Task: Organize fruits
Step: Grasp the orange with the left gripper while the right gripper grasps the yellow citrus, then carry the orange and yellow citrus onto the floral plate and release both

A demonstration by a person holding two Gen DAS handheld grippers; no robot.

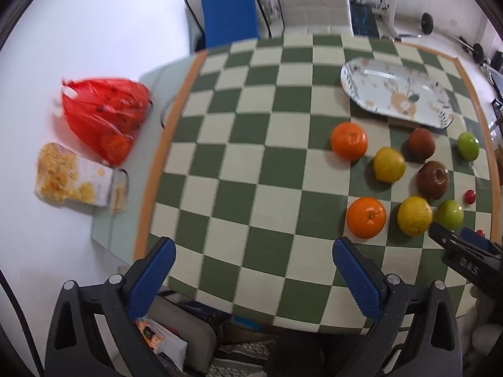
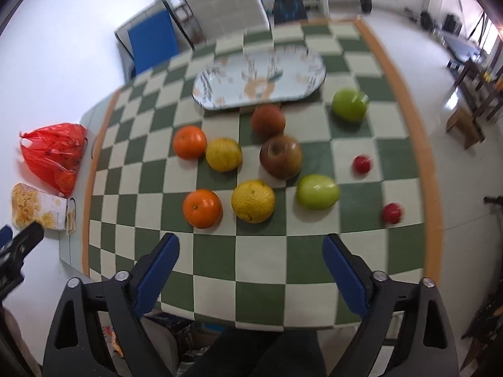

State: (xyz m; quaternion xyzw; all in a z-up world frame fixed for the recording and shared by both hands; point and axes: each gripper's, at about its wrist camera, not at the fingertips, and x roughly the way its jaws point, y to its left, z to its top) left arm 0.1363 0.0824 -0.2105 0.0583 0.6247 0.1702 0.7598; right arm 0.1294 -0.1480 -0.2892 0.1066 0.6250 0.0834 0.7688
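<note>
On the checkered desk (image 2: 261,260) loose fruits lie before an empty platter (image 2: 220,99). Right tool (image 2: 251,262) and left tool (image 1: 254,270) both gape, holding nothing. Risk: round fruit (near orange (image 2: 202,208) especially) rolls if nudged off-centre.

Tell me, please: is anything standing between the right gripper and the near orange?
Nothing visible does. The right gripper is open and empty, and only bare checkered cloth lies between it and the near orange. The near lemon sits beside the orange.
</note>
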